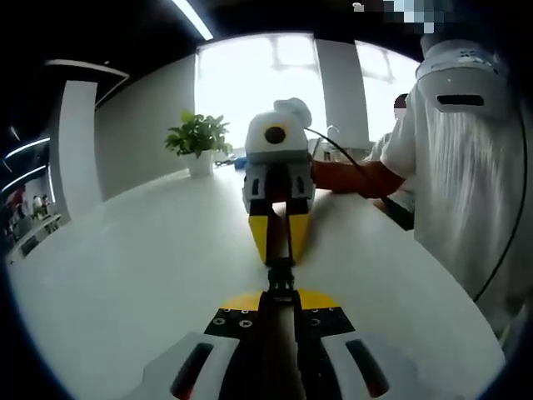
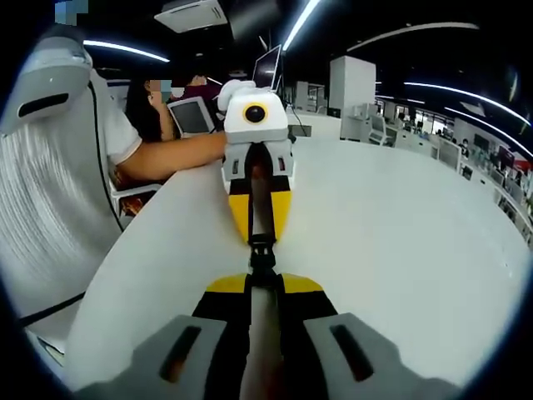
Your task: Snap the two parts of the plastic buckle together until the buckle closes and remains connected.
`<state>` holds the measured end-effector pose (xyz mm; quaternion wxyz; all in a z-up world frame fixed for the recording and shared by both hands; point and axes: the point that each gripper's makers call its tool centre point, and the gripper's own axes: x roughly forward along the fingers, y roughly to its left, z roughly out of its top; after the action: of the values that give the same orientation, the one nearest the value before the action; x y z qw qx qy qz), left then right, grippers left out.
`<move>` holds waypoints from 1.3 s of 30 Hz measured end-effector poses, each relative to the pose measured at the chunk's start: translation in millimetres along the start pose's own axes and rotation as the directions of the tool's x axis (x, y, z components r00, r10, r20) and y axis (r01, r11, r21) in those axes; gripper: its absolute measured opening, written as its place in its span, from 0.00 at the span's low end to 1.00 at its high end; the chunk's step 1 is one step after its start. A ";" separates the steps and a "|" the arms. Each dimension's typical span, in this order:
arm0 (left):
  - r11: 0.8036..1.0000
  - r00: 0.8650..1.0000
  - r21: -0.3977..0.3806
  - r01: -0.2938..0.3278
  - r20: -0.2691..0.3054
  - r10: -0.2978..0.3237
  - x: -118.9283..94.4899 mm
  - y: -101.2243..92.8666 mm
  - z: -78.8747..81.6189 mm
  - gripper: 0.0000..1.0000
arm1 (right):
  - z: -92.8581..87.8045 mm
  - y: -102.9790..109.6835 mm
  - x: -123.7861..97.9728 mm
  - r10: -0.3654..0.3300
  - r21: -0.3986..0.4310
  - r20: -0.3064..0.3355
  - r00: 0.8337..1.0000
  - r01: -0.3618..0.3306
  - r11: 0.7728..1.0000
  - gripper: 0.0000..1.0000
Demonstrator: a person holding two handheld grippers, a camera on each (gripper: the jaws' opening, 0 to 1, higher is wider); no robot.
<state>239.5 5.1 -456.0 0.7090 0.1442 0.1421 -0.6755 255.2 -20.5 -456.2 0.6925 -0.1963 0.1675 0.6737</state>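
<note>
L gripper [image 1: 278, 293] and R gripper [image 2: 262, 282] facing tip to tip, each clamping one strap end. Black buckle [image 1: 280, 275] sitting between them at 12 o'clock, over white table [image 1: 133, 275]; whether halves are latching, cannot tell.

smooth matt white table [image 1: 125, 275], black plastic buckle [image 1: 280, 275]

Left gripper [image 1: 281, 293], bottom centre of left gripper view: yellow-tipped jaws, black mid section with small round screws, white rear shells with dark oval slots. Right gripper [image 1: 280, 248], frame centre: yellow jaws, grey-white housing, thin black cable trailing right. Person's shirt [image 1: 466, 200], right edge: white, short-sleeved, fine vertical ribbing. In right gripper view, own gripper [image 2: 261, 287] has yellow tips, black mid section, grey slotted rear shells.
</note>
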 end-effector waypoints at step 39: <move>1.000 1.000 -0.014 0.020 -0.017 -0.020 -0.4 11.3 -5.2 0.11 | 1.9 0.1 3.4 0.018 -0.003 0.014 1.000 -0.018 1.000 0.11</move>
<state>250.8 8.0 -460.5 0.7018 0.1439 0.1543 -0.6804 255.1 -16.5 -456.2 0.6873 -0.1910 0.1635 0.6815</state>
